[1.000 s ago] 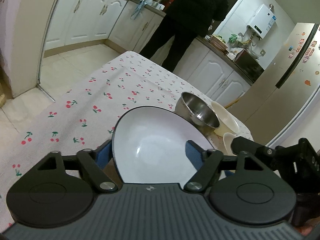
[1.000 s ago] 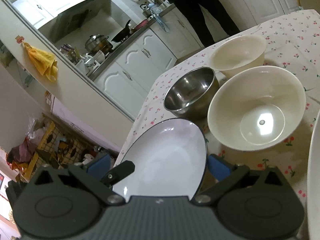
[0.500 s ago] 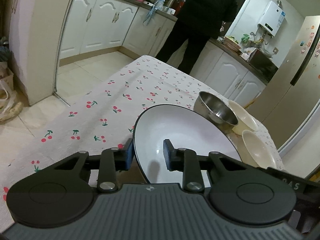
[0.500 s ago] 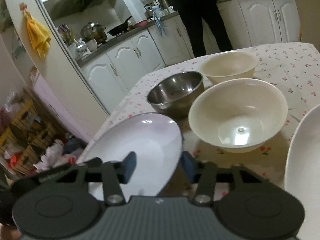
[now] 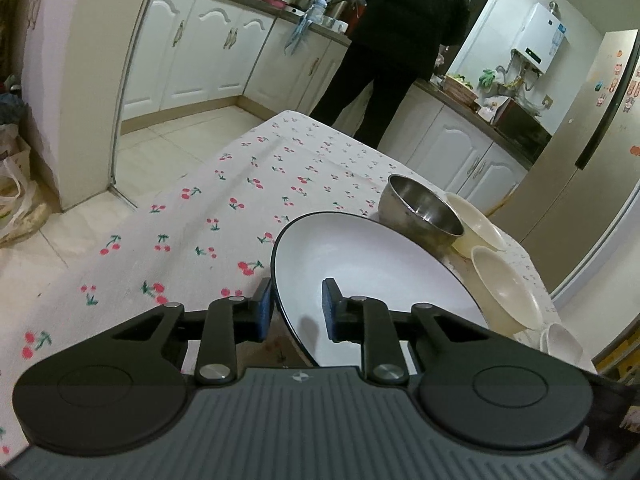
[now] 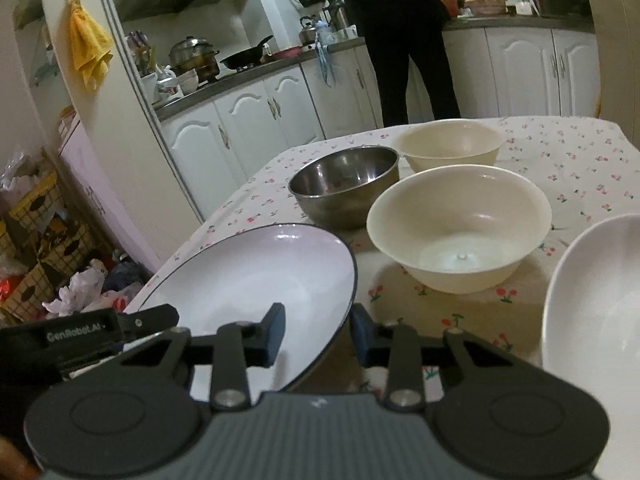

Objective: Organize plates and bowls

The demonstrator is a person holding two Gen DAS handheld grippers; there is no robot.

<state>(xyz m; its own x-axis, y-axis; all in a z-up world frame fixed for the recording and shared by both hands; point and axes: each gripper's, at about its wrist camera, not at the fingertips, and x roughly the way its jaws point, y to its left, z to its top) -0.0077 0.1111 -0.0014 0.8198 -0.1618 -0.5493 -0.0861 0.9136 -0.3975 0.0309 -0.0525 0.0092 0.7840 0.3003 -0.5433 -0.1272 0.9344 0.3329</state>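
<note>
A white plate with a dark rim (image 5: 372, 264) lies tilted over the cherry-print tablecloth (image 5: 200, 220). My left gripper (image 5: 297, 308) straddles its near rim, one pad outside and one on the white face; its jaws are still closing on that rim. At the opposite edge of the same plate (image 6: 256, 276), my right gripper (image 6: 318, 334) is shut on the rim. A steel bowl (image 6: 344, 184) and two cream bowls (image 6: 460, 216) (image 6: 448, 144) stand just beyond the plate.
A further white dish (image 6: 596, 312) sits at the right edge of the right wrist view. A person in dark clothes (image 5: 400, 40) stands at the kitchen counter past the table's far end. A fridge (image 5: 592, 160) stands right of the table, and boxes and bags (image 6: 48, 248) on the floor.
Both grippers went from wide open to closed on opposite rims of the white plate. The right wrist view has rolled level.
</note>
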